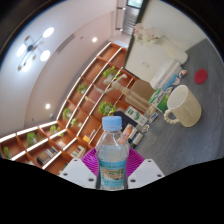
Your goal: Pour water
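Observation:
A clear plastic water bottle (113,154) with a blue cap and a pale blue label stands upright between my fingers, lifted off any surface. My gripper (113,170) is shut on the bottle, with the pink pads (92,160) pressing on its two sides. The view is tilted. Beyond the bottle and to the right, a cream mug (180,105) with a handle stands on the grey table (190,150).
A cardboard box (142,92) and several small items lie at the table's far end near the mug. A red round object (202,75) is farther back. Wooden shelves with potted plants (85,105) line the wall behind.

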`<state>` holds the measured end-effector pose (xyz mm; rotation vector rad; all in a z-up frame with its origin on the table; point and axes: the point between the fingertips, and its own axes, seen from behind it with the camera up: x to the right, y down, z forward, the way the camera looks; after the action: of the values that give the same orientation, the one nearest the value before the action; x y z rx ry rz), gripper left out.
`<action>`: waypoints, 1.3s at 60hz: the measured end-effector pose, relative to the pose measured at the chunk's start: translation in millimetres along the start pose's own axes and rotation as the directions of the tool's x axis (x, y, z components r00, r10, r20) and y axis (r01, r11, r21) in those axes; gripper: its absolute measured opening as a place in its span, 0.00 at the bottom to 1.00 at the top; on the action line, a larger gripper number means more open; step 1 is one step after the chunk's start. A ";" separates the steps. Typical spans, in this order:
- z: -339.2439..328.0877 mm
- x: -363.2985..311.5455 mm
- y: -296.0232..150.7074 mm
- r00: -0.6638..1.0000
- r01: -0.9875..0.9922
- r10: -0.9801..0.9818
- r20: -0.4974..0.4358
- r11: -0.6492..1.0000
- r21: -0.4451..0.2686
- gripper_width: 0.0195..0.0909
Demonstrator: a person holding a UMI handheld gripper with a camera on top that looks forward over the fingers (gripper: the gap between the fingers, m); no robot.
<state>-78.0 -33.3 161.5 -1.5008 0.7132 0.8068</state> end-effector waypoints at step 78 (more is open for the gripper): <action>10.3 61.3 -193.7 0.878 0.430 -0.406 -0.256 0.901 0.047 0.19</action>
<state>114.7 -5.6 220.5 -1.5984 0.5638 0.2560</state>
